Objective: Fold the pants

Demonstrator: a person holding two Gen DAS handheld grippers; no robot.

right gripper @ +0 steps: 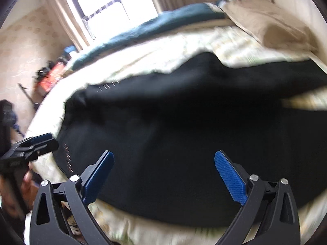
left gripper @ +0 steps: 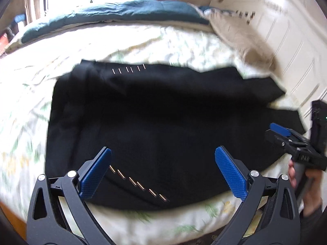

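Black pants [left gripper: 155,126] lie flat across the bed, waist end at the left, the two legs running to the right. Small white dash marks show near the far and near edges. My left gripper [left gripper: 163,171] is open and empty, held above the near edge of the pants. My right gripper [right gripper: 163,175] is open and empty, above the near edge of the pants [right gripper: 184,134] further right. The right gripper also shows at the right side of the left wrist view [left gripper: 290,140]. The left gripper shows at the left of the right wrist view [right gripper: 36,145].
The bed has a pale floral sheet [left gripper: 126,45]. A dark teal blanket [left gripper: 122,10] lies along the far side, a beige pillow [left gripper: 241,38] at the far right. A cream headboard [left gripper: 286,30] stands right. A window [right gripper: 118,2] is behind. Clutter [right gripper: 51,75] sits on the floor at left.
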